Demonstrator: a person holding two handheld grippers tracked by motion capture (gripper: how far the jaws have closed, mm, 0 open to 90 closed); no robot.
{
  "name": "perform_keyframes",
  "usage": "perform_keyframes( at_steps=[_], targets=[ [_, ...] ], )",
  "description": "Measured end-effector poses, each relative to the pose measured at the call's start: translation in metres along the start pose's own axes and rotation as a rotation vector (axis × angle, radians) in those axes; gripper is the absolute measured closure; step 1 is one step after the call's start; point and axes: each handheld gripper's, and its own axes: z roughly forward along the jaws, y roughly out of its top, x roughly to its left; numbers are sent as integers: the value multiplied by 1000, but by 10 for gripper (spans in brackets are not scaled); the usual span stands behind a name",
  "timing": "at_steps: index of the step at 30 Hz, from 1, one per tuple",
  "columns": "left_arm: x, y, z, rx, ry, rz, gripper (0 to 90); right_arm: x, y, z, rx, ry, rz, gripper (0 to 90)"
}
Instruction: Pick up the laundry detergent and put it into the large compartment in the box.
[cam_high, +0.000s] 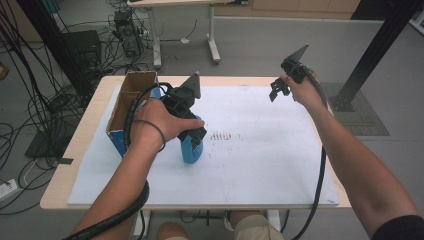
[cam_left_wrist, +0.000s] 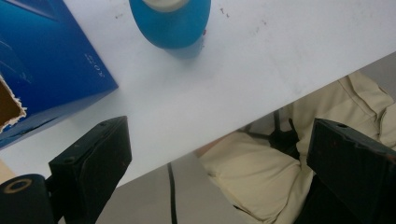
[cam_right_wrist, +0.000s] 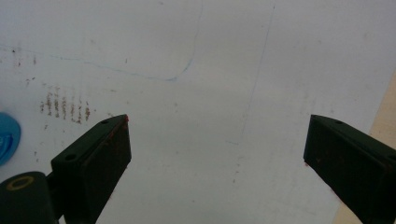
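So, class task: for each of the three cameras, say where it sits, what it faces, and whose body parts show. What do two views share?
High view: above the near table edge, facing forward and down on the white sheet; both forearms show.
Left gripper view: rides the left gripper, facing the blue bottle, blue box and the person's lap.
Right gripper view: rides the right gripper, facing the sheet; open fingers show.
Shared: both gripper views catch the blue bottle.
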Motion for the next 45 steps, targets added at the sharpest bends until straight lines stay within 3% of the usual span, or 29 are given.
perform_keyframes(
  at_steps=[4, 12, 23, 45],
  targets=[
    [0, -1, 0, -4, -3, 0, 69, 5, -1, -8, -17, -3, -9, 81],
    [0, -3, -1, -11, -2, -2, 69, 8, -2, -20, -31, -8, 21, 93],
    [-1, -2, -3, -10, -2, 7, 68, 7, -2, -24, -15, -12, 48, 96],
    [6, 8, 1, -24, -2, -13, 65, 14, -7, -30, -32, -7, 22, 97]
  ],
)
